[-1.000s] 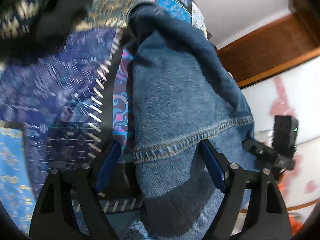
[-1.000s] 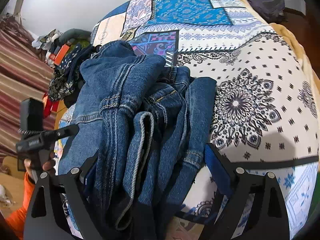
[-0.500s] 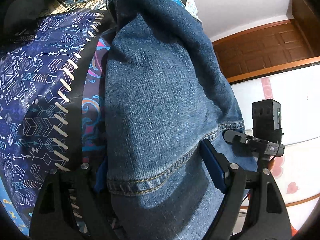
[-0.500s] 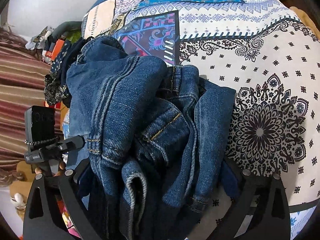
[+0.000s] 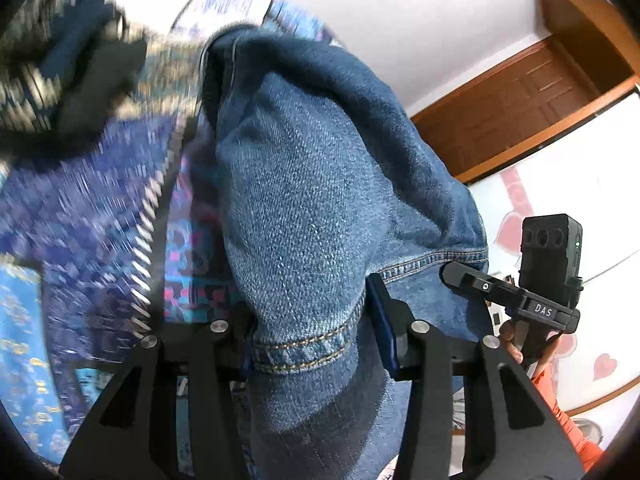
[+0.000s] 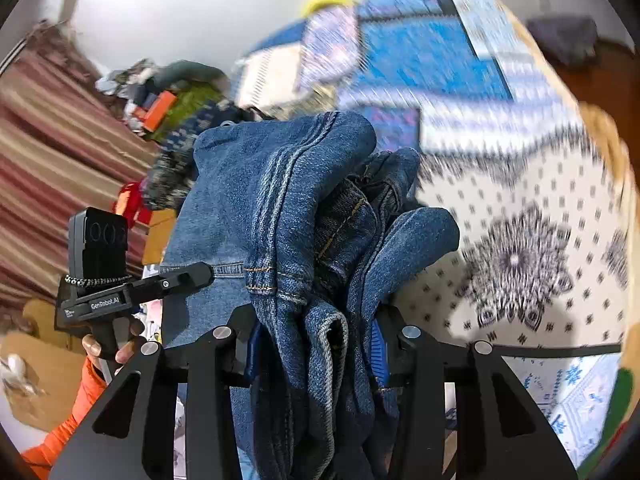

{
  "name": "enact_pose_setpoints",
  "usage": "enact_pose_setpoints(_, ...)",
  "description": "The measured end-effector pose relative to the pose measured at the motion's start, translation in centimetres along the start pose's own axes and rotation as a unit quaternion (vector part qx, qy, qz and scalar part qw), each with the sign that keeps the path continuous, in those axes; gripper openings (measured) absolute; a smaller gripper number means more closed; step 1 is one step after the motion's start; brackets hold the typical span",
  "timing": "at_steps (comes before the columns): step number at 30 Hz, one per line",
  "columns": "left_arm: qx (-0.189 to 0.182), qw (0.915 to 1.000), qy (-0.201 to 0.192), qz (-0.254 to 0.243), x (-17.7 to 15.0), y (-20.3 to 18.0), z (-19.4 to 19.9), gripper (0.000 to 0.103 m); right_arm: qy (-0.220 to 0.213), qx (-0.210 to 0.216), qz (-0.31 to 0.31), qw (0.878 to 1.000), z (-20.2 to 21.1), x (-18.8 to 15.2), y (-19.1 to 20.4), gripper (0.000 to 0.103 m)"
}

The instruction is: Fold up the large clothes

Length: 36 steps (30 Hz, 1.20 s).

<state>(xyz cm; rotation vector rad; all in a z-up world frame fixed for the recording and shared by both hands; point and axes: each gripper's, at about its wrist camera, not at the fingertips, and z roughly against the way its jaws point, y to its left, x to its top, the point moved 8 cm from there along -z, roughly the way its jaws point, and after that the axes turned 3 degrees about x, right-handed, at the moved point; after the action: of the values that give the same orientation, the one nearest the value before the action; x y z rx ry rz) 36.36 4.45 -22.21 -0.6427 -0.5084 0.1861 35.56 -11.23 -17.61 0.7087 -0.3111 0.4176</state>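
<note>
Left gripper (image 5: 308,332): fingers (image 5: 382,320) having just been closing, now clamping a hemmed edge of the denim garment (image 5: 304,208), the stitched hem passing between the blue pads. Right gripper (image 6: 316,344): fingers (image 6: 378,344) likewise having just been closing, now clenching a bunched, multi-layered fold of the same denim garment (image 6: 280,208), with seams and a rolled edge gathered between the pads. Garment hanging from both grippers, held up over the bed, draping back toward the patchwork bedspread (image 6: 520,208) with its blue, white and black mandala panels. Bedspread also showing in the left wrist view as blurred blue and purple panels (image 5: 80,220) to the left of the denim. Right gripper's camera block appearing at the right of the left wrist view (image 5: 550,264), a hand (image 5: 516,340) in an orange sleeve gripping its handle. Left gripper's camera block appearing at the left of the right wrist view (image 6: 98,248), a hand (image 6: 108,348) gripping beneath it. Wooden door (image 5: 520,108) standing behind. Striped curtain (image 6: 52,168) and a pile of clothes (image 6: 172,100) lying beyond the bed.
</note>
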Motion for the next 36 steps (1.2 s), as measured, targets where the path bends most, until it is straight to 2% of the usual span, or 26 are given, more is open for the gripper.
enact_pose_setpoints(3, 0.008, 0.9986, -0.044, -0.028, 1.8, -1.2, 4.7, 0.046, -0.024, 0.009, 0.023, 0.999, 1.5, 2.0, 3.0, 0.038)
enact_pose_setpoints(9, 0.025, 0.9904, -0.133, -0.028, 8.0, -0.5, 14.6, 0.046, -0.084, 0.038, 0.079, 0.993, 1.2, 7.5, 11.0, 0.038)
enact_pose_setpoints(12, 0.043, 0.9836, -0.173, -0.025, 11.2, 1.8, 19.7, 0.046, -0.096, 0.061, 0.109, 0.988, -0.8, 10.5, 15.4, 0.038)
enact_pose_setpoints(16, 0.076, 0.9708, -0.227, -0.014, 15.0, 5.9, 25.7, 0.045, -0.086, 0.091, 0.13, 0.984, -4.2, 13.3, 19.3, 0.038)
enact_pose_setpoints(18, 0.083, 0.9682, -0.236, 0.001, 16.8, 8.2, 27.6, 0.045, -0.076, 0.1, 0.142, 0.982, -7.0, 15.0, 21.3, 0.038)
enact_pose_setpoints(20, 0.094, 0.9674, -0.235, 0.01, 18.3, 10.4, 27.9, 0.045, -0.074, 0.102, 0.153, 0.98, -8.8, 15.8, 22.1, 0.038)
enact_pose_setpoints(25, 0.154, 0.9629, -0.22, 0.026, 21.9, 16.8, 26.4, 0.045, -0.057, 0.101, 0.149, 0.982, -14.7, 18.0, 23.3, 0.038)
enact_pose_setpoints(28, 0.193, 0.9601, -0.198, 0.043, 23.4, 22.3, 23.2, 0.045, -0.043, 0.092, 0.131, 0.986, -18.7, 19.3, 22.3, 0.039)
enact_pose_setpoints(30, 0.229, 0.955, -0.177, 0.063, 23.6, 26.5, 20.9, 0.045, -0.03, 0.074, 0.117, 0.99, -22.1, 19.7, 20.6, 0.039)
enact_pose_setpoints(33, 0.293, 0.9441, -0.135, 0.066, 22.4, 30.8, 18.4, 0.046, 0.01, 0.012, 0.088, 0.996, -27.8, 19.1, 16.7, 0.042)
enact_pose_setpoints(34, 0.282, 0.9481, -0.135, 0.06, 22.1, 31.4, 17.8, 0.047, 0.029, -0.007, 0.065, 0.997, -29.6, 18.5, 14.9, 0.044)
enact_pose_setpoints(36, 0.258, 0.9524, -0.149, 0.064, 21.5, 31.4, 17.8, 0.05, 0.033, -0.005, 0.045, 0.998, -30.9, 17.9, 13.3, 0.047)
